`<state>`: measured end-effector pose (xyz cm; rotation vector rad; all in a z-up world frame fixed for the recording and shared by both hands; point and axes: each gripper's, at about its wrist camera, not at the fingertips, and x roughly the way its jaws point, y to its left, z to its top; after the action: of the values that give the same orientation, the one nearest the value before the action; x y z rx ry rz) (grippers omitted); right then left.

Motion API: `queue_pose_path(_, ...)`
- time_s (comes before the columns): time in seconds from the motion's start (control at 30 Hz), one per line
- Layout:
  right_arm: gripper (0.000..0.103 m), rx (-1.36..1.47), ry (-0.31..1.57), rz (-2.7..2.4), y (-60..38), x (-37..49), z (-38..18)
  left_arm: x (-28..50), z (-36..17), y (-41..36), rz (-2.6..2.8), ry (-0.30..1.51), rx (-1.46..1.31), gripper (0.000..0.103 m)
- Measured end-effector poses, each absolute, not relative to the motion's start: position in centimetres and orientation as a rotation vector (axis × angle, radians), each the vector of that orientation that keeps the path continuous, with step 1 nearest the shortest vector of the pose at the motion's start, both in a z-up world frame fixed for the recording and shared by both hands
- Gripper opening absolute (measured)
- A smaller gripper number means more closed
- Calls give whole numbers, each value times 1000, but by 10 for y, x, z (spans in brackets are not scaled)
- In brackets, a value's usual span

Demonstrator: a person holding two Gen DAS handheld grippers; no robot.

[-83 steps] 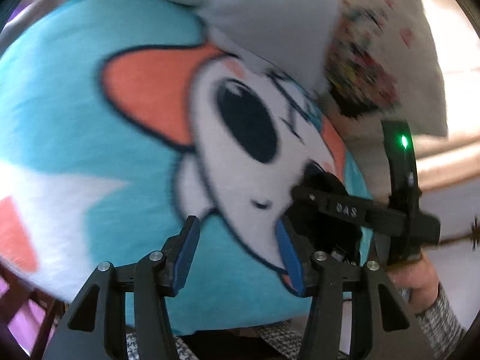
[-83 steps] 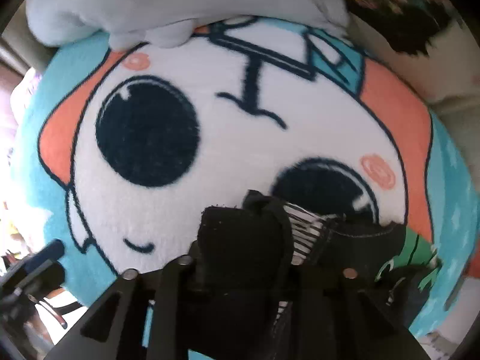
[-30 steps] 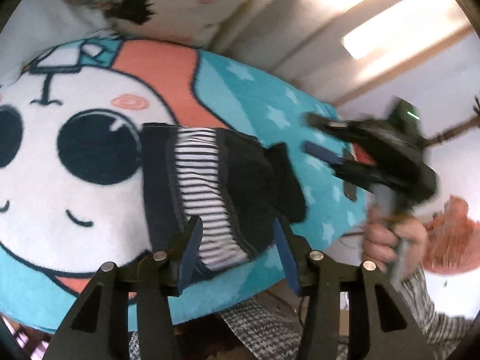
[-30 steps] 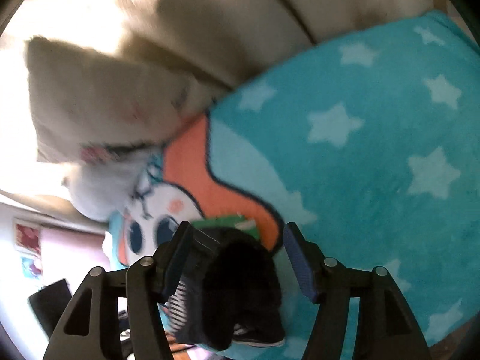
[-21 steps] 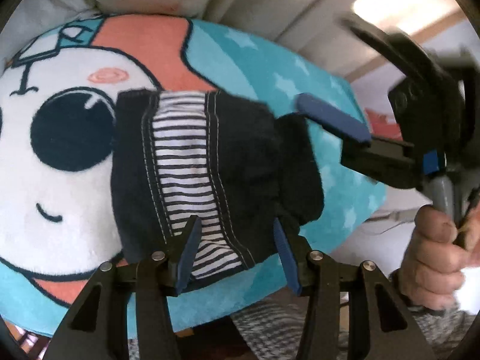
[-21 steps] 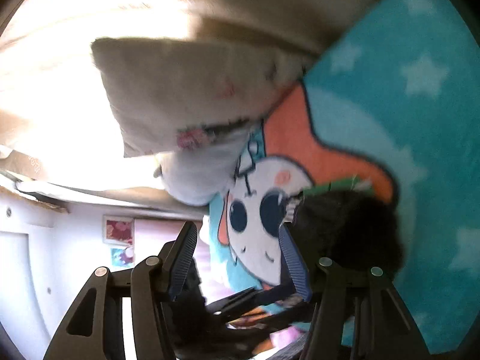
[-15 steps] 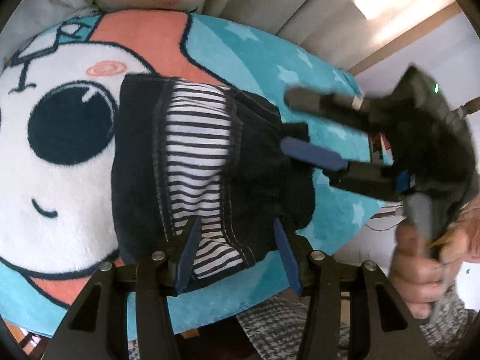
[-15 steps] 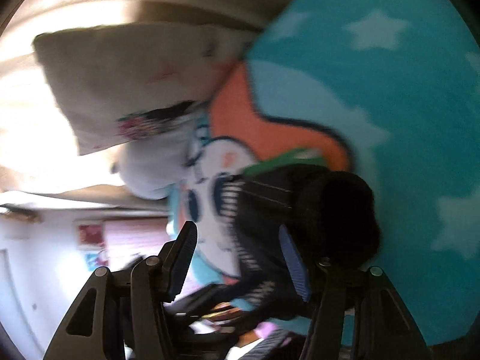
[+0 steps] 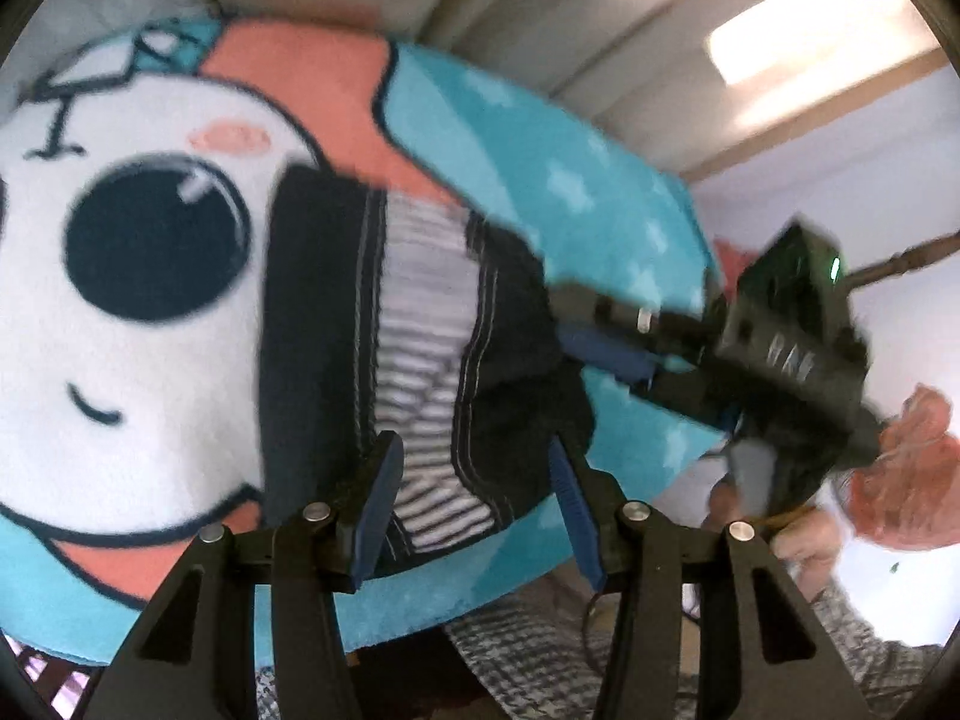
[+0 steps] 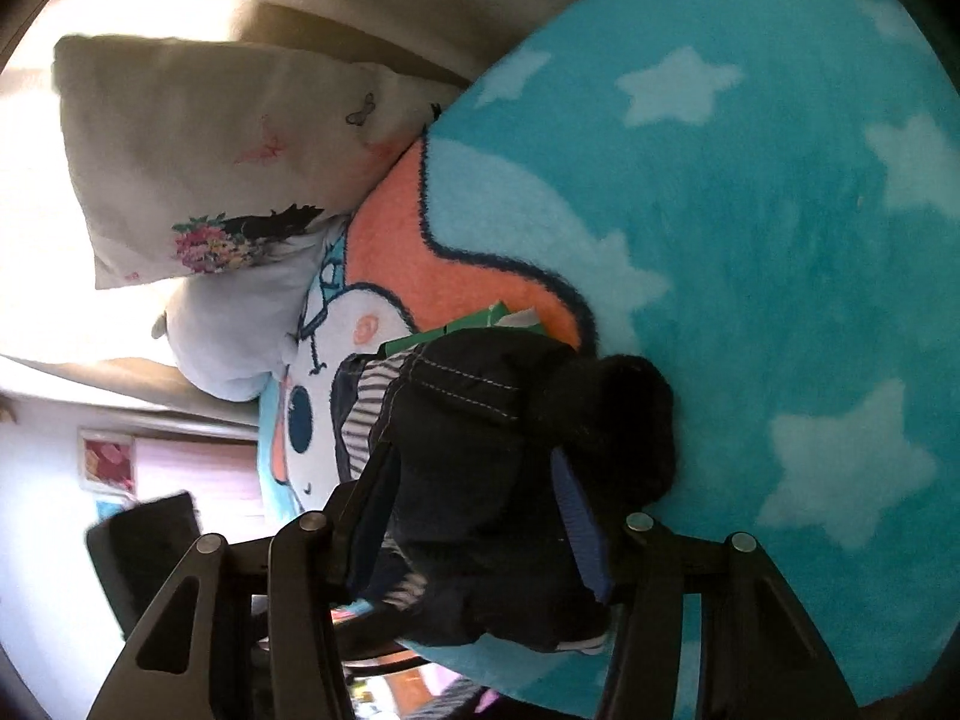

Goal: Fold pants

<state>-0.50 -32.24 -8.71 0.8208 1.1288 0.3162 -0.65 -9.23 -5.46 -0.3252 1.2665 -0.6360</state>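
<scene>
Since half a second ago: right gripper (image 9: 606, 348) lowered onto pants (image 9: 420, 372), fingers spread, fabric between them. Left gripper (image 9: 474, 504) released, just before the near edge. Pants folded on blanket (image 9: 528, 180). No legible writing.

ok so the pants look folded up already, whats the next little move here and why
Probably close the right gripper on the fuzzy black end of the folded pants and tuck it flat. That gripper is open around that thick lump, which bulges off the bundle onto the blue star blanket. The left gripper hangs open at the near edge.
</scene>
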Motion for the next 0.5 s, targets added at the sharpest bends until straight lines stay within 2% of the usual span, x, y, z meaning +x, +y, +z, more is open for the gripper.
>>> queue_pose_path(0.27,58,512,1056,378,-293,-36,-50,35,-52,-62,-512,1238,-445,51)
queue_pose_path(0.5,58,326,1207,269,-274,-37,-99,72,-88,-86,-426,1320,-386,53)
